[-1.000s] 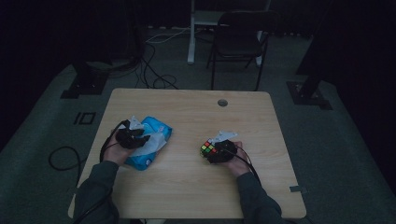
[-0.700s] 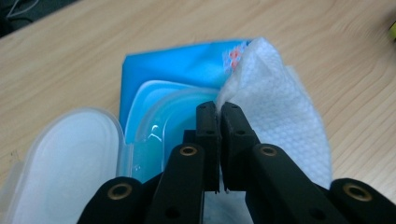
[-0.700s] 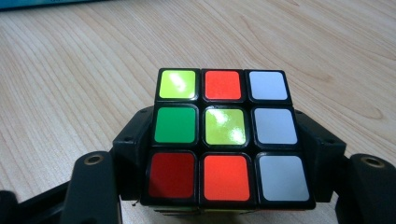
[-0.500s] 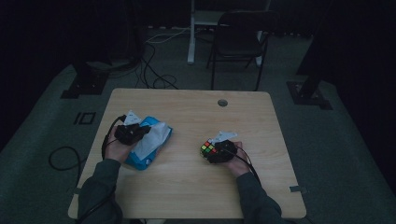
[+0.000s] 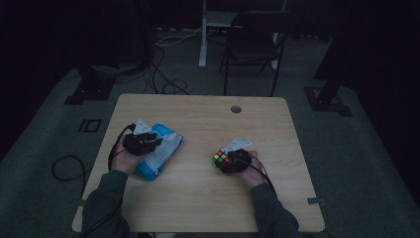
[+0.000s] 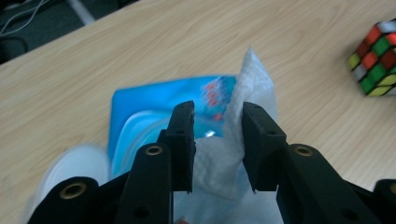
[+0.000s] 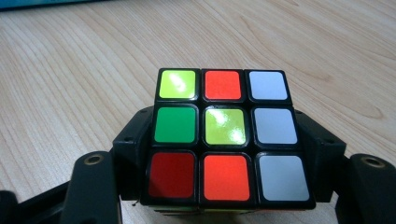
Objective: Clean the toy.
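Observation:
A blue pack of wet wipes (image 5: 161,153) lies on the left part of the wooden table (image 5: 198,198). My left gripper (image 5: 148,141) hovers over the pack. In the left gripper view a white wipe (image 6: 219,158) rises from the pack (image 6: 154,107) between the jaws of the left gripper (image 6: 218,109). The jaws have just been opening and now stand apart, loose around the wipe. On the right, my right gripper (image 5: 229,161) is shut on a Rubik's cube (image 5: 221,158). The right gripper view shows the cube (image 7: 224,135) clamped at both sides.
A round cable hole (image 5: 236,108) sits near the table's far edge. Beyond the table stand a dark chair (image 5: 252,44) and a white post (image 5: 203,34). Cables (image 5: 163,74) trail over the floor. Bare tabletop lies between the pack and the cube.
The left gripper has shifted slightly toward the far side over the wipe pack. The right gripper and the cube have stayed in place.

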`<action>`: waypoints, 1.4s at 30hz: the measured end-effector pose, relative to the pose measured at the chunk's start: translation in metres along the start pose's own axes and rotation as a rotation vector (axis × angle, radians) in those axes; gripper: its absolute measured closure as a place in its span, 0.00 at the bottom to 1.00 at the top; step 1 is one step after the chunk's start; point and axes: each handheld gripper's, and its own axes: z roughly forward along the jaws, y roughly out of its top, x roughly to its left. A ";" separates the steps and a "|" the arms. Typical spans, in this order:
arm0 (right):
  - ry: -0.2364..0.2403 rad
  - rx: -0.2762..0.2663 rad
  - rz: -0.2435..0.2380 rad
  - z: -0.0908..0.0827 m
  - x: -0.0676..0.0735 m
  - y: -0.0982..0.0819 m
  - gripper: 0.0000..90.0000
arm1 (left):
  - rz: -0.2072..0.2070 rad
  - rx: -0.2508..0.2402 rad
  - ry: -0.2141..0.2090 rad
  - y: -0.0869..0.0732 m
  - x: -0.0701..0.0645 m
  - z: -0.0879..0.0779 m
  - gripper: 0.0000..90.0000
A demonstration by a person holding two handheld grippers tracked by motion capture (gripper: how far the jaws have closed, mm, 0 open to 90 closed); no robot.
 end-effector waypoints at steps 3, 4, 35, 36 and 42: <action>0.000 0.000 0.000 0.000 0.000 0.000 0.37 | -0.024 -0.006 -0.019 -0.006 0.003 -0.004 0.74; 0.000 0.000 0.001 0.000 0.000 0.000 0.37 | -0.031 -0.015 -0.026 -0.007 0.004 -0.006 0.73; 0.004 -0.002 0.000 0.000 0.000 0.000 0.38 | 0.035 0.091 0.024 -0.009 0.001 0.027 0.72; 0.004 -0.002 -0.001 0.000 0.000 0.000 0.38 | 0.037 0.093 0.023 -0.009 0.001 0.027 0.77; 0.003 0.000 0.000 0.000 0.000 0.000 0.37 | 0.052 0.062 0.037 -0.004 -0.006 0.021 0.88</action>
